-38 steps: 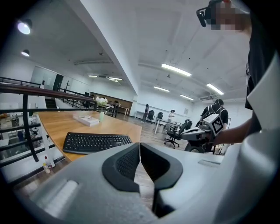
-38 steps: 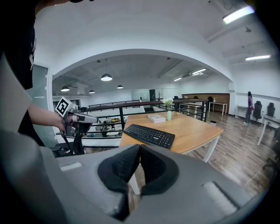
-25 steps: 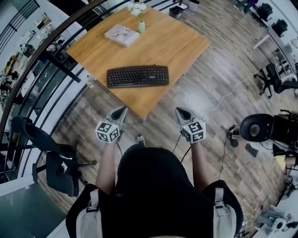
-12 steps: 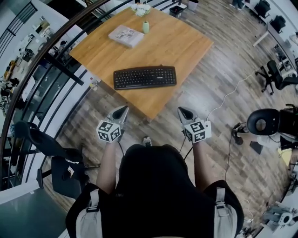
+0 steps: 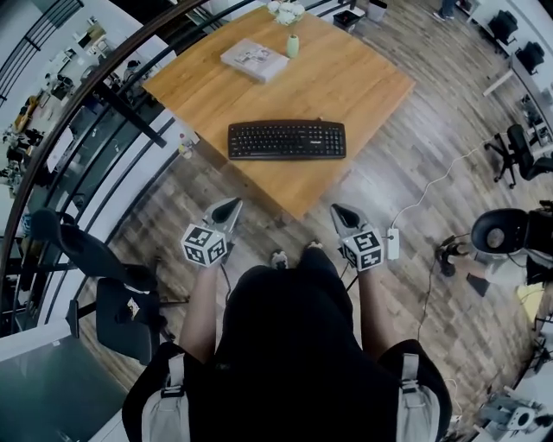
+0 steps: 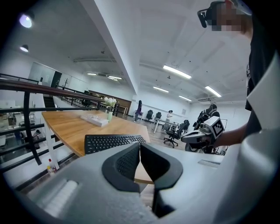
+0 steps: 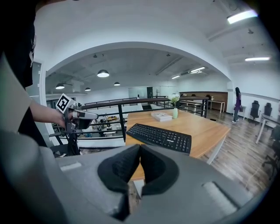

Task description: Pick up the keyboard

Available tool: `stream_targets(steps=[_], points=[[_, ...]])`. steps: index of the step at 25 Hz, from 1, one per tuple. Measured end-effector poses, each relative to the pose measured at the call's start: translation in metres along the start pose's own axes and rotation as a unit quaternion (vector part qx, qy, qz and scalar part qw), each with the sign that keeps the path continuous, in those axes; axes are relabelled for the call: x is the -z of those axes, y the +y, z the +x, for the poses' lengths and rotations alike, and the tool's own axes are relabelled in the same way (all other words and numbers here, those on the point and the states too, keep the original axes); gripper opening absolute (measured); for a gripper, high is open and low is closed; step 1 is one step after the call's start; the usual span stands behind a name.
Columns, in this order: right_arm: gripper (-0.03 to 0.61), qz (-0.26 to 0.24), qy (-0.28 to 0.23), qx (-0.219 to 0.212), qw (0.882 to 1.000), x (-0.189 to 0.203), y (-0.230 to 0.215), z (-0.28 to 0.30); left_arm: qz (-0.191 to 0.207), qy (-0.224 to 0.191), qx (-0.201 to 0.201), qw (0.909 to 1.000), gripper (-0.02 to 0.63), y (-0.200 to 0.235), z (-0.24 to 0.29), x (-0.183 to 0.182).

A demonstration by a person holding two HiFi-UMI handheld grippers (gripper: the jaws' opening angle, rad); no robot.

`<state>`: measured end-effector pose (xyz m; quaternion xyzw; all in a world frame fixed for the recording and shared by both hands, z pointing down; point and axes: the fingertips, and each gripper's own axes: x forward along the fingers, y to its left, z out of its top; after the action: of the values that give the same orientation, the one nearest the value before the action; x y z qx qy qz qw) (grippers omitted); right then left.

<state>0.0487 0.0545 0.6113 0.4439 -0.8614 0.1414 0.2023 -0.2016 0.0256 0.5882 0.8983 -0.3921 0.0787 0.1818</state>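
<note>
The black keyboard (image 5: 287,139) lies flat on the wooden table (image 5: 363,82), near the edge closest to the person, with its long side along that edge. Nothing touches it. Farther back on the table are a flat pale thing, a book or a box as far as this view tells (image 5: 254,59), a small green vase (image 5: 293,46) just beside it, and white flowers (image 5: 285,11) at the far corner.

Both grippers hang over the wood floor (image 5: 415,138), short of the table's near edge and well apart from the keyboard, pointing toward it. The left gripper (image 5: 232,205) has its jaws pressed together with nothing between them. The right gripper (image 5: 337,209) is the same, jaws closed and empty.

A black railing (image 5: 104,95) runs past the table's left side. A dark office chair (image 5: 117,319) stands to the person's left, and a white power strip (image 5: 393,244) lies on the floor near the right gripper.
</note>
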Motion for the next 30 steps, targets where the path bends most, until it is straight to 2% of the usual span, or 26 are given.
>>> stream_targets(steps=[7,13,22,30], points=[[0.003,-0.015,0.002,-0.021,1.0,-0.011,0.006,0.02,-0.021,-0.007,-0.031,0.9993,0.015,0.015,-0.021,0.011],[0.004,-0.058,0.008,-0.046,0.997,-0.023,0.01,0.037,-0.032,-0.025,-0.056,0.9976,0.015,0.028,-0.021,0.002],[0.005,-0.056,0.006,-0.049,0.997,-0.038,-0.04,0.042,-0.032,-0.026,-0.074,0.9964,0.015,0.026,0.011,-0.019],[0.004,-0.039,0.015,-0.057,0.998,-0.03,-0.092,0.044,-0.026,-0.015,-0.091,0.9954,0.015,0.017,0.049,-0.033]])
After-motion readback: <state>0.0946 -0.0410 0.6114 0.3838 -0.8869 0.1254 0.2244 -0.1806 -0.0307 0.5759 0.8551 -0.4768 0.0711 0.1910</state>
